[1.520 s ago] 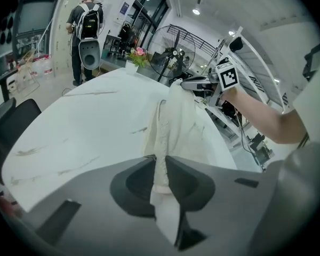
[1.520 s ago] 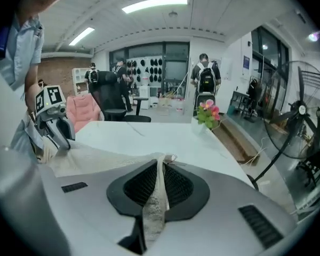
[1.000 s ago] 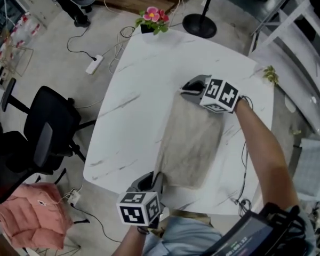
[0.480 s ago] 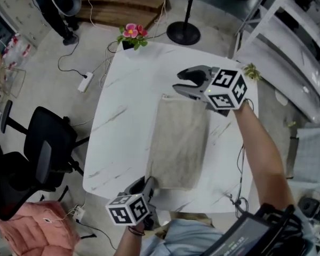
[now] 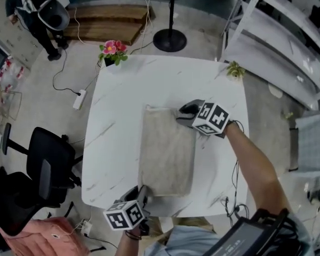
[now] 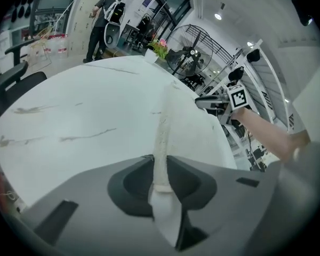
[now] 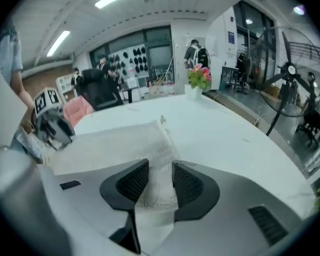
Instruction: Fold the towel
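Swinging back from beyond the far edge of the towel (image 5: pixel 166 151), the right gripper (image 5: pixel 182 113) is now sitting low at the towel's far right corner. Half a second ago it was hanging higher there with its jaws spread wide. Those jaws have just been closing, and the corner fabric is bunching up between them and touching both pads, so it is pinching the cloth again. The left gripper (image 5: pixel 143 190) is hardly shifting and is staying at the near left corner, close to the edge of the table (image 5: pixel 117 127). Its jaws have eased a little wider, yet the thin towel edge is still running up between them and being nipped. The towel is lying flat on the white table as a long narrow strip running away from the person, much as before. This looks like a fresh grip being taken for the next fold, which is not yet starting. With only one far corner held, the other may be trailing when the end is lifted.
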`<state>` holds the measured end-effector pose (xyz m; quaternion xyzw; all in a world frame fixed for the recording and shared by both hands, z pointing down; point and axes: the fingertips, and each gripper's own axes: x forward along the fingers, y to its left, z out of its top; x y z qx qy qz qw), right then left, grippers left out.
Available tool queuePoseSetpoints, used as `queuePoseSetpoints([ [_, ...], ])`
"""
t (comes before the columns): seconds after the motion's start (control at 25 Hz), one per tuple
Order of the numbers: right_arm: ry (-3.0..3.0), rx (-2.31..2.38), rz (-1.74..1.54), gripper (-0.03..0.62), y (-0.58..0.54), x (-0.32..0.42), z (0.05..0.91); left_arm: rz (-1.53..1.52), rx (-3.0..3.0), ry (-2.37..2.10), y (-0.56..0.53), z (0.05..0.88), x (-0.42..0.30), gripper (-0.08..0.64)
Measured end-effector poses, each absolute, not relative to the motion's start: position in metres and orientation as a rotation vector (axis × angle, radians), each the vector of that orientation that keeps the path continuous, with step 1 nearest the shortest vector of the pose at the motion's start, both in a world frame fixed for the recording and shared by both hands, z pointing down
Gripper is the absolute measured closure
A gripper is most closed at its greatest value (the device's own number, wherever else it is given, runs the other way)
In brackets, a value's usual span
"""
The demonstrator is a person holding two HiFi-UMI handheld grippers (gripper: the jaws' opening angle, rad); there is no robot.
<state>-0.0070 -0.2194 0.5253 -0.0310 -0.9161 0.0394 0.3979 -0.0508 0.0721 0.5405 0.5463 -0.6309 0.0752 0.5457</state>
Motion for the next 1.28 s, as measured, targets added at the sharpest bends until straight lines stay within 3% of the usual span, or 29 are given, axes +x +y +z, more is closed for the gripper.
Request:
queuePoseSetpoints([
  [0.16,-2.395,-0.054,0.354,0.378,-0.228,0.005,0.490,0.204,1.301,-1.496,0.073,0.539,-0.048,0.482],
  [0.52,-2.078,-0.060,0.866,0.298,-0.249,0.048,0.537,0.182,1.302,-1.495,0.072,0.537,-0.046,0.482],
  [0.8,-2.012,-0.212,1.164,0.296,-0.241,0.012,0.530,0.152,1.293,-1.483,0.071,0.538,-0.046,0.482],
  [0.92,-1.995,-0.261,1.215,0.353,-0.235,0.001,0.534,0.137,1.291,-1.481,0.071,0.534,-0.046,0.480],
  [0.96,-1.985,-0.262,1.203,0.457,-0.233,-0.001,0.537,0.127,1.292,-1.485,0.071,0.531,-0.047,0.480],
  [1.0,-1.980,-0.261,1.188,0.512,-0.232,-0.002,0.538,0.115,1.293,-1.494,0.071,0.526,-0.049,0.480],
  [1.28,-2.124,-0.291,1.006,0.528,-0.229,-0.015,0.501,0.014,1.249,-1.645,0.086,0.490,-0.092,0.480],
])
